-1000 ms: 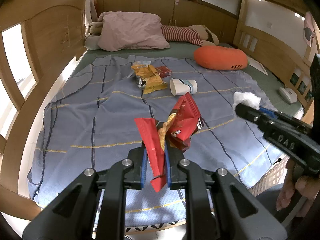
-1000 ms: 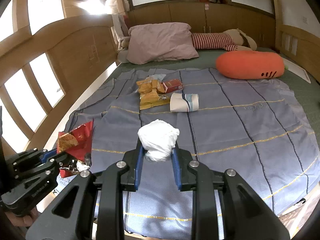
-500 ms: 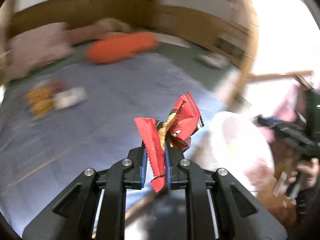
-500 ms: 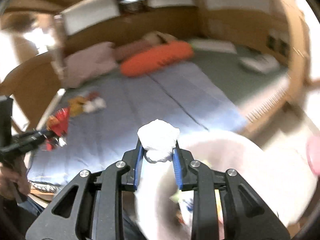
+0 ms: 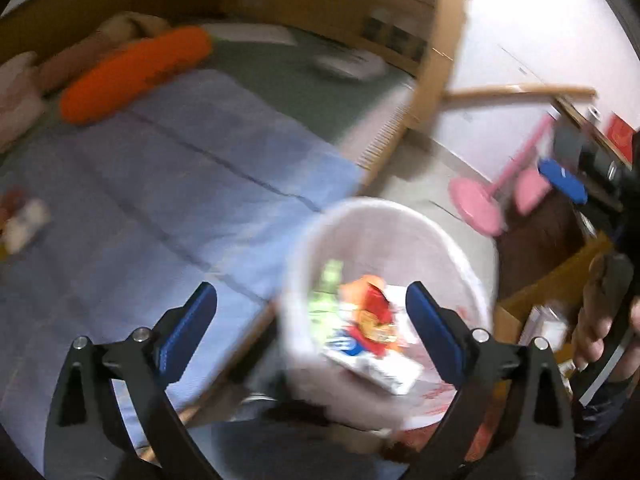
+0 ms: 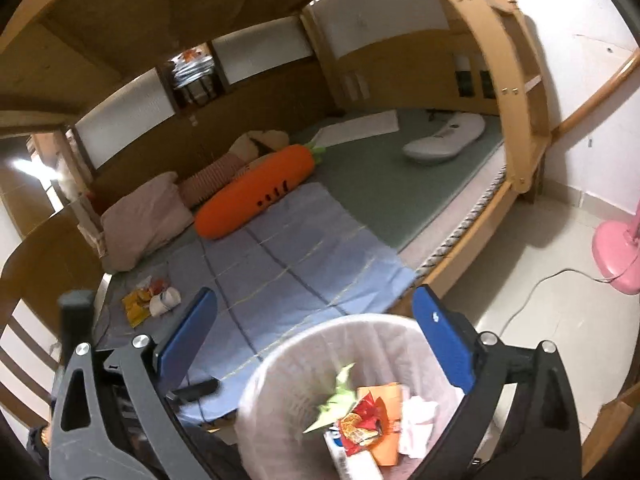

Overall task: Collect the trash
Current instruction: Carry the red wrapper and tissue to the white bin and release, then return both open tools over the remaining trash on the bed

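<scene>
A white trash bin [image 5: 384, 216] [image 6: 288, 364] stands on the floor beside the bed. The red snack wrapper [image 5: 374, 314] [image 6: 360, 424] and the white crumpled tissue [image 6: 416, 420] lie inside it among other trash. My left gripper [image 5: 312, 328] is open and empty above the bin. My right gripper [image 6: 316, 336] is open and empty above the bin too. A yellow wrapper [image 6: 134, 306], a red packet and a white paper cup [image 6: 166, 300] lie on the blue bedspread [image 6: 280, 264].
An orange carrot pillow [image 6: 256, 196] and a pink pillow [image 6: 140, 220] lie on the bed. The wooden bed frame [image 6: 516, 120] arches at the right. A pink fan base [image 6: 618, 256] and its cable are on the tiled floor. A cardboard box [image 5: 532, 304] stands by the bin.
Both grippers swung from the bed to above the bin and opened. The red wrapper and the white tissue dropped into the bin.
</scene>
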A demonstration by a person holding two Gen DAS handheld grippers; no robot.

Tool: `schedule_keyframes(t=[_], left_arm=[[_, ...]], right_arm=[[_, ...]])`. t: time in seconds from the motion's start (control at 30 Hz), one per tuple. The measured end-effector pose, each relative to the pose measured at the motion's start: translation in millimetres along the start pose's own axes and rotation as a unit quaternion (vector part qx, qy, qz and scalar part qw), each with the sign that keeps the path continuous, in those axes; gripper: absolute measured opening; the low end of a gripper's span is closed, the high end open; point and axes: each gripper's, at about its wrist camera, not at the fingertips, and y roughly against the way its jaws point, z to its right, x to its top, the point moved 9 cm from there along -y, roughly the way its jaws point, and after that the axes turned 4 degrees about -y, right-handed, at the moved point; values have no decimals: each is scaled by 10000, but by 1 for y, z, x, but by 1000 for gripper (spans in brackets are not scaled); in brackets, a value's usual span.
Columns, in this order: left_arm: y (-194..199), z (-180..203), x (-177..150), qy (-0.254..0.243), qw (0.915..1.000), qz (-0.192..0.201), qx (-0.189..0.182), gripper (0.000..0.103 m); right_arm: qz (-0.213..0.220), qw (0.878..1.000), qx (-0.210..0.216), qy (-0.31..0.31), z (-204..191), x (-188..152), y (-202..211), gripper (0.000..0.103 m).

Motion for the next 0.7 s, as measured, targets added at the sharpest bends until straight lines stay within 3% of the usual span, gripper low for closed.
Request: schedule_keyframes(t=[0.13, 0.17, 0.23, 0.33, 0.43, 0.47, 0.5, 0.57, 0.63, 0.7], left_arm=[[65, -96, -7, 494, 9905, 616, 1128, 100], [90, -134, -16, 755, 9823, 771, 1530, 100], [120, -178, -29, 1124, 9698, 940, 1948, 100], [175, -256, -65, 1862, 9376, 1241, 2661, 100], [204, -306, -95, 2300, 9041, 1374, 3330, 100], [209, -324, -106, 2511, 8926, 1363, 3487, 100], [208, -338, -116, 2753, 8868, 1354, 3457, 100], [202, -358, -137, 3154, 8807, 1340, 3269, 100], [199, -373, -149, 3287, 8738, 1164, 3390, 100], [196, -376, -155, 3272, 8735, 1097, 3434, 100]], right_arm=[[-280, 9983, 198, 471, -52, -19, -35, 96], [-400, 9961, 358, 706, -82, -30, -51, 96], [-573, 9919, 562, 985, -118, -41, -72, 96], [-886, 9817, 1035, 1334, -191, -66, -107, 96], [-961, 9729, 1418, 1550, -263, -81, -134, 96], [-932, 9711, 1508, 1598, -283, -84, -141, 96], [-879, 9689, 1576, 1695, -310, -88, -154, 96], [-791, 9658, 1627, 1858, -351, -97, -172, 96], [-746, 9644, 1663, 1919, -373, -106, -185, 96], [-696, 9648, 1545, 2012, -385, -118, -200, 96]])
